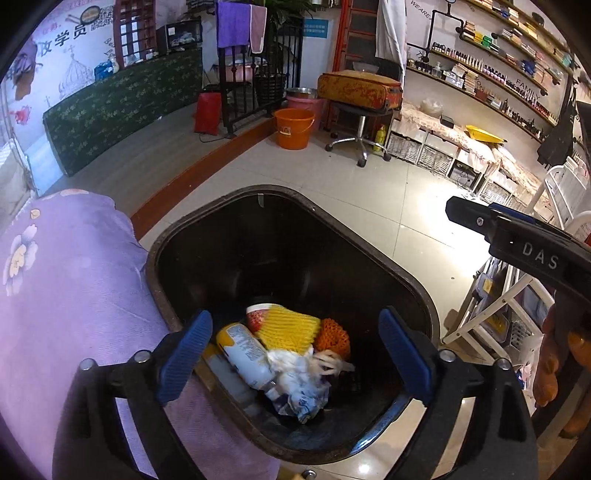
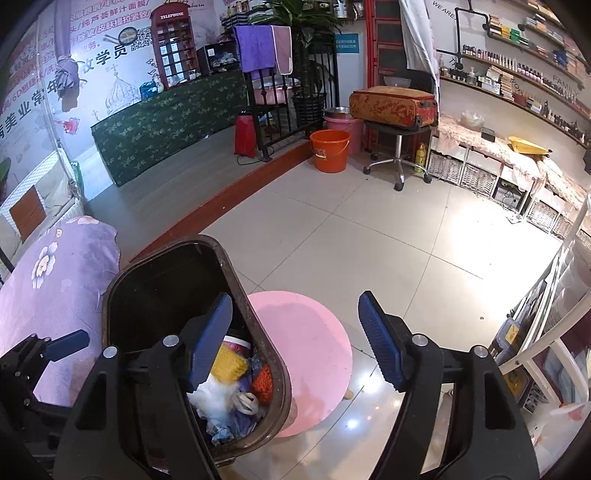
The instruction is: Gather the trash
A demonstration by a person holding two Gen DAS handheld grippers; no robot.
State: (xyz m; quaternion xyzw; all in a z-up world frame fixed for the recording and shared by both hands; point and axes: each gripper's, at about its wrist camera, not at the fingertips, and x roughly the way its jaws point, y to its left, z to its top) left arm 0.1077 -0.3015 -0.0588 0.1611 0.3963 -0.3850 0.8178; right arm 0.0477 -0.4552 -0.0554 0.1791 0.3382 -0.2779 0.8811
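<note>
Through the left wrist camera we look down into a dark bin [image 1: 295, 236] standing on a pale tiled floor [image 1: 369, 192], pressed against a purple flowered cushion [image 1: 74, 288] on its left side. Our left tongs [image 1: 295, 354] hang over the bin's near edge with their blue pads [image 1: 184, 354] spread wide and nothing between them. At the bottom of the bin lies the trash: a yellow and white bottle [image 1: 245, 350] with small print too fine to read, a yellow foam net [image 1: 288, 328], an orange net [image 1: 334, 338], a cup with a red pattern [image 1: 258, 314] and crumpled white paper [image 1: 299, 376]. At the right edge the other tool's black body shows the raised letters "DAS" [image 1: 539, 258]. On the far wall we can read "FAMILY" [image 1: 528, 90] beside shelves of small bottles, and an orange bucket [image 1: 293, 127] stands on the floor. Through the right wrist camera, our right tongs [image 2: 295, 339] are also open and empty, held above the bin's right rim [image 2: 266, 332] and a round pink stool [image 2: 310, 354] just beside the bin. The same trash shows inside. A red cabinet on the back counter reads "TELEPHONE" [image 2: 171, 14], the wall above the shelves reads "WE ARE" [image 2: 443, 6], and large Chinese characters [image 2: 107, 61] cover the left wall.
</note>
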